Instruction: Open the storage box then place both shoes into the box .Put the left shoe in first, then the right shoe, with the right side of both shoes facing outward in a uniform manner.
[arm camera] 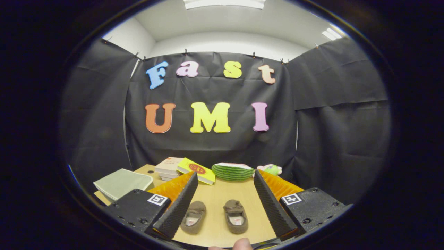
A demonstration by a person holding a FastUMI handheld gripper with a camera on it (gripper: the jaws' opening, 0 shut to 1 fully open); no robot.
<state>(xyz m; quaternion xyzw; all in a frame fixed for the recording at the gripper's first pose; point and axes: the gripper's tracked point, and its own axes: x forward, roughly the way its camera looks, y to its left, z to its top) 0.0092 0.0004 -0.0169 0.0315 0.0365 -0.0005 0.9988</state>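
Note:
Two small brown slip-on shoes lie side by side on the wooden table, toes pointing away from me. The left shoe sits close to my left finger; the right shoe lies nearer the middle. My gripper is open, its fingers wide apart and raised above the table, with both shoes in the gap below them. Nothing is held. A pale grey-green box with its lid down stands at the left, beyond my left finger.
At the table's far edge sit a stack of books, a yellow book, a watermelon-slice toy and a small pink-and-green plush. A fingertip of the person's hand shows at the near edge.

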